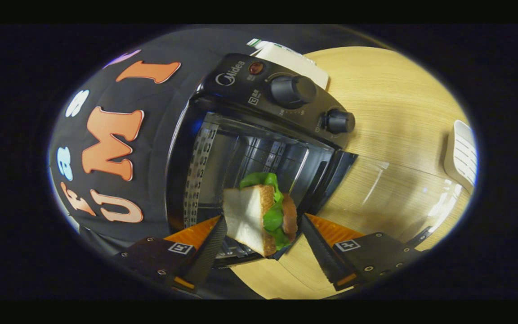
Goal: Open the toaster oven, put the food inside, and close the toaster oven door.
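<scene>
- Wooden table (398, 103) spans the frame's right half.
- Black toaster oven (259, 135) sits centre, its glass door (389, 198) swung fully open toward lower right.
- Sandwich (259, 216) stands at the oven's mouth, lower centre.
- Gripper (261, 231): fingers spread, left one touching the bread, right one apart.

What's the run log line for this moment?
gripper: open, sandwich between fingers, right finger apart | toaster oven: glass door open | sandwich at oven mouth

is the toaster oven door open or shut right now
Open: the glass door lies folded down over the table, and the toaster oven cavity is exposed behind the sandwich.
</scene>
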